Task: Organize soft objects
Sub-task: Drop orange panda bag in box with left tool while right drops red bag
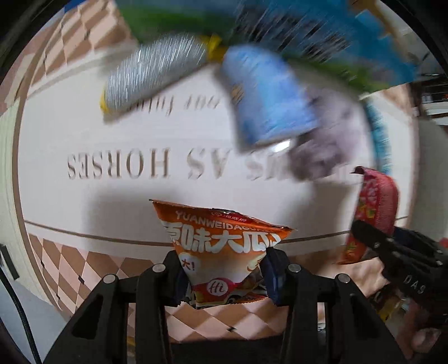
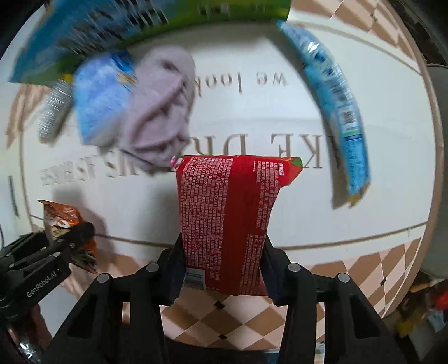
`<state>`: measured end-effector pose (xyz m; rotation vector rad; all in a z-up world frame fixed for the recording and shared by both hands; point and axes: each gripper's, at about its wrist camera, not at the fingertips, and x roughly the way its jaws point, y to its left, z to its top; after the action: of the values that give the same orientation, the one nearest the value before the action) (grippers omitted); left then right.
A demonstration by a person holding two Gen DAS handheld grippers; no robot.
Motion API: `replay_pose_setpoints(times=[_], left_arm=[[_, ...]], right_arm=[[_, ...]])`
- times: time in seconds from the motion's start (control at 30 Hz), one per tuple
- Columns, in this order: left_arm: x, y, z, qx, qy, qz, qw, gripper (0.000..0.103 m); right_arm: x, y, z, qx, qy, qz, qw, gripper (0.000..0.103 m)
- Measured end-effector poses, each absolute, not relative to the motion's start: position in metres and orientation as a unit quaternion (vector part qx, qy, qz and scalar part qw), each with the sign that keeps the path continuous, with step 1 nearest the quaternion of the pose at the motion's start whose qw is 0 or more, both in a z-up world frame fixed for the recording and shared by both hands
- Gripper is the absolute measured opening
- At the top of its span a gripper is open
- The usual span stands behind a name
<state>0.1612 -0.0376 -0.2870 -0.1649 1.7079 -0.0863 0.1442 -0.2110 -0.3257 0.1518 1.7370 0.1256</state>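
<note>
My left gripper (image 1: pixel 224 268) is shut on an orange snack bag (image 1: pixel 221 252) and holds it above the white mat (image 1: pixel 112 140). My right gripper (image 2: pixel 222 268) is shut on a red snack packet (image 2: pixel 226 218) held upright over the mat (image 2: pixel 280 218). The red packet also shows at the right of the left wrist view (image 1: pixel 375 210), and the orange bag at the left of the right wrist view (image 2: pixel 64 221). A lilac cloth (image 2: pixel 159 112), a light blue soft pack (image 2: pixel 98 100) and a silver roll (image 2: pixel 53 112) lie together on the far part of the mat.
A long blue packet (image 2: pixel 336 106) lies at the right of the mat. A green and blue box (image 2: pixel 140 22) stands at the far edge. The mat has a checkered pink and brown border (image 2: pixel 224 316). Clutter lies at the lower right (image 2: pixel 425 308).
</note>
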Motion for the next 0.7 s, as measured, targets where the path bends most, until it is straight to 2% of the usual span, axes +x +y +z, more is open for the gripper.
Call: replay_pose_setpoints(times=[0.27, 0.4, 0.47, 0.6, 0.7], left_arm=[[0.258, -0.055, -0.185, -0.096, 0.707, -0.098, 0.694, 0.040], [0.326, -0.060, -0.177, -0.055, 0.689, -0.068, 0.720, 0.040], [0.350, -0.055, -0.193, -0.053, 0.702, -0.056, 0.708, 0.040], [0.380, -0.037, -0.234, 0.009, 0.732, -0.020, 0.681, 0.040], [0.397, -0.027, -0.264, 0.014, 0.757, 0.002, 0.653, 0.040]], right_arm=[[0.205, -0.217, -0.189, 0.089, 0.681, 0.108, 0.719, 0.049], [0.270, -0.216, -0.154, 0.069, 0.643, 0.100, 0.756, 0.049], [0.306, -0.223, -0.155, 0.060, 0.638, 0.083, 0.764, 0.049], [0.381, -0.207, -0.194, 0.042, 0.657, 0.060, 0.750, 0.049], [0.416, -0.196, -0.230, 0.014, 0.671, 0.044, 0.740, 0.049]])
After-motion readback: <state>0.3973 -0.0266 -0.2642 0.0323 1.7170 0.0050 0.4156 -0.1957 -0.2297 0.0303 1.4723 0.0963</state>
